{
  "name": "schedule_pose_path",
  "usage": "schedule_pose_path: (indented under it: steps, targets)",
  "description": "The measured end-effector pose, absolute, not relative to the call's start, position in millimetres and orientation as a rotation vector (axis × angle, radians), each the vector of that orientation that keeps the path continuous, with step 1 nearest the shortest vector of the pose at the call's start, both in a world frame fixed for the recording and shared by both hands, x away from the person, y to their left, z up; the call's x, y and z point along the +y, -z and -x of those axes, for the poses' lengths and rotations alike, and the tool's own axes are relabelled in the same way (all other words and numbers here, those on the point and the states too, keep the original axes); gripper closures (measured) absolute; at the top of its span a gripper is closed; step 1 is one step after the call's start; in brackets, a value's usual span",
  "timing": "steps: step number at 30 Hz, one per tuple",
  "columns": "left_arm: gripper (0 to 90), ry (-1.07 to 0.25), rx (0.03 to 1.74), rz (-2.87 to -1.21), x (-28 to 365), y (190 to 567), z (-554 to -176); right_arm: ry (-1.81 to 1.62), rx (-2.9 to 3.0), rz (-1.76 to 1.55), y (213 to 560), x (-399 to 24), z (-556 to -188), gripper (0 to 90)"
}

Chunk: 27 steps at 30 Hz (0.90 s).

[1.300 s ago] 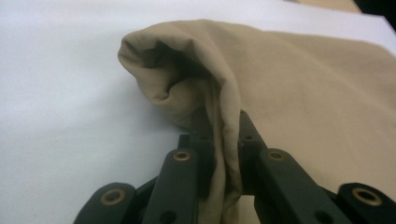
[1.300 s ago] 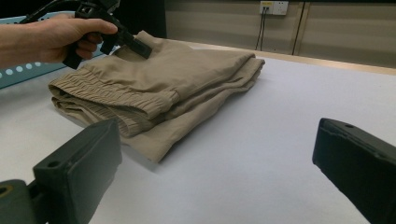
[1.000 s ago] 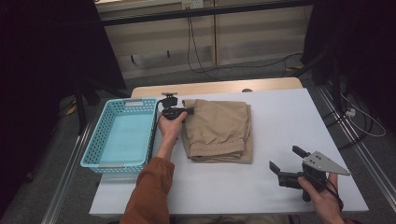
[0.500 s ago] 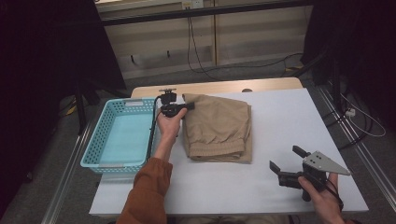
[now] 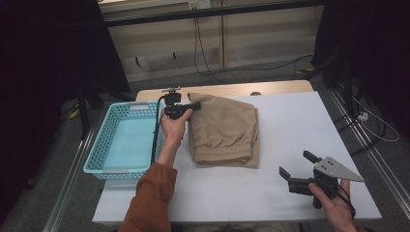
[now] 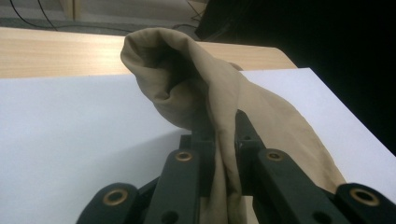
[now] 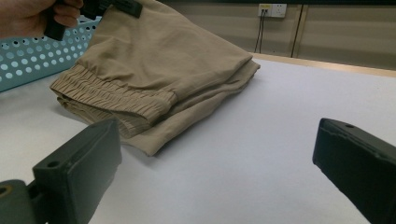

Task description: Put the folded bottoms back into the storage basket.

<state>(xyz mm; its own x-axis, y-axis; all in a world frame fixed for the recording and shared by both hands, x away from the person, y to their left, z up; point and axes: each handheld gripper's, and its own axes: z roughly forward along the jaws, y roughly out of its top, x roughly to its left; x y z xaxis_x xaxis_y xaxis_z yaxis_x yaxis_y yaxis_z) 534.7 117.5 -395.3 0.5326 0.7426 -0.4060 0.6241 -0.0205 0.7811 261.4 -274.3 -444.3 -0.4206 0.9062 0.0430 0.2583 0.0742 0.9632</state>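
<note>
Folded tan trousers lie on the white table, elastic waistband toward the near side. My left gripper is shut on the far left corner of the cloth and holds it a little off the table. In the left gripper view the pinched tan fabric bunches up between the black jaws and my left gripper presses on it. My right gripper stands open near the front right of the table, with nothing between its jaws. In the right gripper view my right gripper faces the trousers from a distance.
A light blue perforated basket stands at the table's left edge, right beside the left hand. Bare wood of the table's far edge runs behind the cloth. Dark stands and cables surround the table.
The left gripper has risen slightly with the trouser corner in it, lifting that corner off the table. The right gripper has stayed put.
</note>
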Motion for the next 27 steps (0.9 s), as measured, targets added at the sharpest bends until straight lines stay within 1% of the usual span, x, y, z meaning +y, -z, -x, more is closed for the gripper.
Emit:
schedule_pose_path:
  steps: [8, 12, 21, 27]
  targets:
    - [83.5, -0.172, 1.111, -1.719, 115.6, 380.6, -528.1, -1.373, 1.749, -1.158, 444.2, -274.4, -261.3, 1.4]
    - [83.6, -0.165, 1.104, -1.704, 114.4, 374.6, -526.3, -1.372, 1.75, -1.159, 444.3, -274.3, -261.6, 1.4]
    - [83.7, -0.221, 1.06, -1.712, 112.4, 354.3, -520.8, -1.374, 1.749, -1.16, 444.2, -274.3, -261.5, 1.3]
    - [83.8, -0.235, 1.031, -1.706, 114.2, 344.5, -517.1, -1.375, 1.75, -1.16, 444.1, -274.2, -261.6, 1.4]
